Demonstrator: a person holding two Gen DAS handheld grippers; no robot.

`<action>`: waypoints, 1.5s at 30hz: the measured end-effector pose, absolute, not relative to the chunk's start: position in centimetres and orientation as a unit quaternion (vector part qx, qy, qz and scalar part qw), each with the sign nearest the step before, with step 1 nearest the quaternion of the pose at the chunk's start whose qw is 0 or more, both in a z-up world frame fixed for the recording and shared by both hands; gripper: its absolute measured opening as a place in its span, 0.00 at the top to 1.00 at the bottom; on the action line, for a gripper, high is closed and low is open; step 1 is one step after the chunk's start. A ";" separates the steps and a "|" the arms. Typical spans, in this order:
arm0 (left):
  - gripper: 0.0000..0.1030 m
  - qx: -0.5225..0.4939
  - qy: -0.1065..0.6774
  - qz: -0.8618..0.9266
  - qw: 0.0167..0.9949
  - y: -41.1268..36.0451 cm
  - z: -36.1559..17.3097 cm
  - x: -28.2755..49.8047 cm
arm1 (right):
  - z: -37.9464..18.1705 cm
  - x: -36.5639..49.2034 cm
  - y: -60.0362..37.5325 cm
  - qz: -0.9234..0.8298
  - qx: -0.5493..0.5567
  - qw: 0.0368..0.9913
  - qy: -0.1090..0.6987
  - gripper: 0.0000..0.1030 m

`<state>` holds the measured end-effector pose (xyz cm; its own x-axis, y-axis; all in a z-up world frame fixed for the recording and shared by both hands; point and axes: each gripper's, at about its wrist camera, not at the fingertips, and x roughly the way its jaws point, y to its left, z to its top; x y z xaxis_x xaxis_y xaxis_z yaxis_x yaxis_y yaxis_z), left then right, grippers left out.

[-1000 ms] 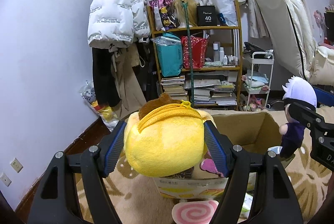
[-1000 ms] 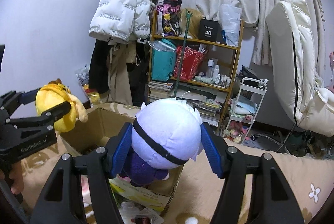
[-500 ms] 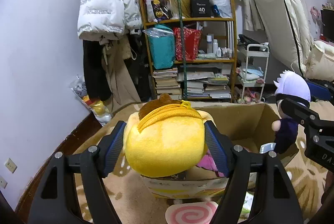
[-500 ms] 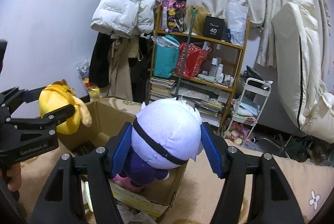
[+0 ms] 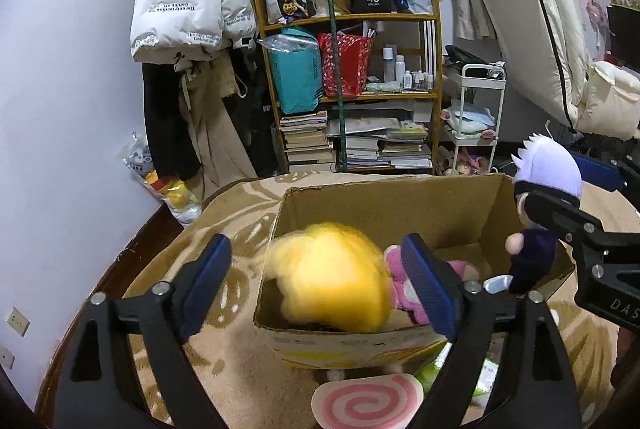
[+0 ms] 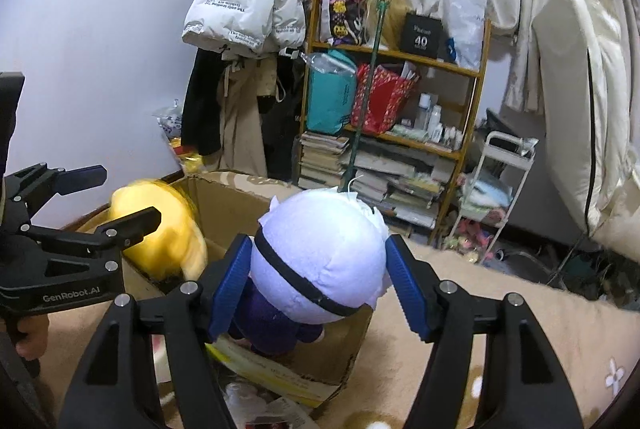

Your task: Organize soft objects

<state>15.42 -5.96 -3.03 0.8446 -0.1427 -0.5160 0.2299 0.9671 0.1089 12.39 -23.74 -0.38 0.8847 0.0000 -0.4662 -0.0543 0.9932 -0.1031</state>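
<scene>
Fuzzy yellow plush (image 5: 332, 277) blurs between released left jaws; right jaws clench round-headed doll (image 6: 320, 253).

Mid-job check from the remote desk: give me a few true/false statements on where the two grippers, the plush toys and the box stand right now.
1. The left gripper is open, its fingers apart from the yellow plush. True.
2. The yellow plush is blurred, over the cardboard box. True.
3. The right gripper is empty. False: it is shut on the white-haired doll.
4. The white-haired doll lies at the bottom of the box. False: it is held above the box's near edge.
5. A pink plush is already inside the box. True.
6. The box stands on a bare wooden table. False: it sits on a beige patterned rug.
</scene>
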 end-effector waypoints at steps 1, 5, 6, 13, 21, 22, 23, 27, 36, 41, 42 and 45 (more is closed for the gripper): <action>0.13 0.083 0.262 -0.095 0.957 -5.9 -3.1 15.5 | -0.5 12.3 -23.6 0.015 -0.059 0.969 0.239 0.30; 0.07 0.080 0.268 -0.081 0.957 -5.4 -3.2 15.6 | -0.7 12.0 -23.6 0.016 -0.061 0.969 0.239 0.23; 0.04 0.080 0.267 -0.075 0.957 -5.2 -3.3 15.5 | -0.6 11.9 -23.6 0.015 -0.059 0.969 0.239 0.22; 0.04 0.087 0.270 -0.068 0.957 -4.5 -3.0 14.7 | -0.3 10.6 -23.5 0.007 -0.056 0.969 0.239 0.16; 0.04 0.102 0.273 -0.069 0.954 -3.6 -1.9 12.0 | 0.4 7.8 -23.6 -0.002 -0.043 0.969 0.242 0.03; 0.04 0.100 0.276 -0.068 0.954 -3.3 -1.7 11.7 | 0.5 7.4 -23.6 -0.003 -0.041 0.970 0.242 0.03; 0.04 0.097 0.277 -0.068 0.953 -3.1 -1.5 11.4 | 0.6 7.1 -23.6 -0.002 -0.038 0.969 0.242 0.02; 0.04 0.084 0.293 -0.066 0.950 -1.9 -0.7 10.1 | 0.9 5.9 -23.7 0.013 -0.014 0.968 0.250 0.00; 0.04 0.078 0.299 -0.053 0.950 0.0 0.6 6.8 | 1.2 3.3 -23.3 0.013 0.001 0.966 0.256 0.00; 0.04 0.079 0.313 -0.050 0.945 0.4 0.2 5.8 | 1.0 2.4 -23.4 0.025 0.023 0.963 0.266 0.00; 0.04 0.076 0.315 -0.051 0.944 0.4 0.1 5.7 | 1.0 2.3 -23.5 0.026 0.027 0.963 0.267 0.00; 0.04 0.069 0.324 -0.055 0.942 0.8 -0.2 5.7 | 0.8 1.9 -23.5 0.031 0.034 0.962 0.269 0.00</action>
<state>5.67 0.79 -0.25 0.7843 -0.0583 -0.6176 0.1472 0.9846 0.0941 1.95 -23.55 0.81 0.8529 0.0780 -0.5162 -0.0409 0.9957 0.0828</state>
